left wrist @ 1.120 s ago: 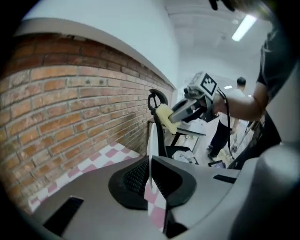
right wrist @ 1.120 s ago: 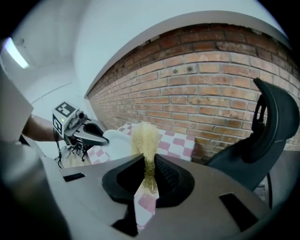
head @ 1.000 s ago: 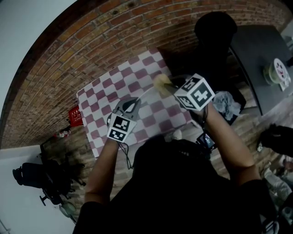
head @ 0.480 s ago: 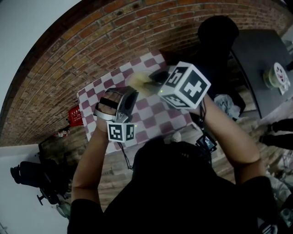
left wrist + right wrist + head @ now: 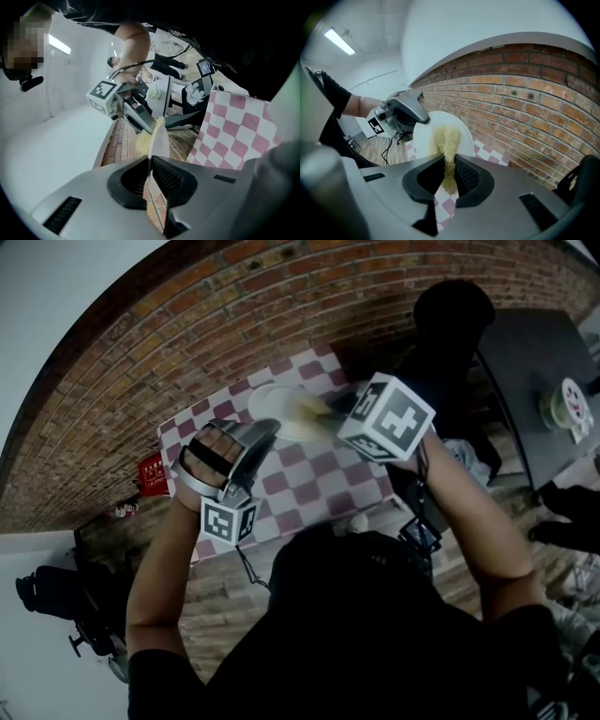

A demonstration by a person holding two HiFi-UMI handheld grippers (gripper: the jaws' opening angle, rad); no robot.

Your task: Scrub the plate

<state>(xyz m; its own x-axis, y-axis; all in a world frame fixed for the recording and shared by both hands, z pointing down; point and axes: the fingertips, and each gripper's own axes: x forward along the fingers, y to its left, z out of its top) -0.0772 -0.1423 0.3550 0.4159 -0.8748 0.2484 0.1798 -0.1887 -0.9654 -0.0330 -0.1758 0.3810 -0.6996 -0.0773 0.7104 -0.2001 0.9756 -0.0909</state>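
Head view is showing the round white plate [image 5: 274, 401] raised over the far side of the pink-checked tablecloth [image 5: 314, 479]; the left gripper [image 5: 268, 427] is pinching its rim, jaws just having been easing apart slightly, while the right gripper [image 5: 336, 407] is clamping a yellow fibrous sponge [image 5: 309, 412] against its face

Left gripper [image 5: 149, 161] (jaws just opening) pinches plate [image 5: 160, 140]; right gripper [image 5: 449, 163] clamps sponge [image 5: 446, 136].

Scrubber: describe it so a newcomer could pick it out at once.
Above the checkered table, a white plate is held up. Against its face, clamped in the right gripper, is the scrubber: the only yellow, fibrous thing there.
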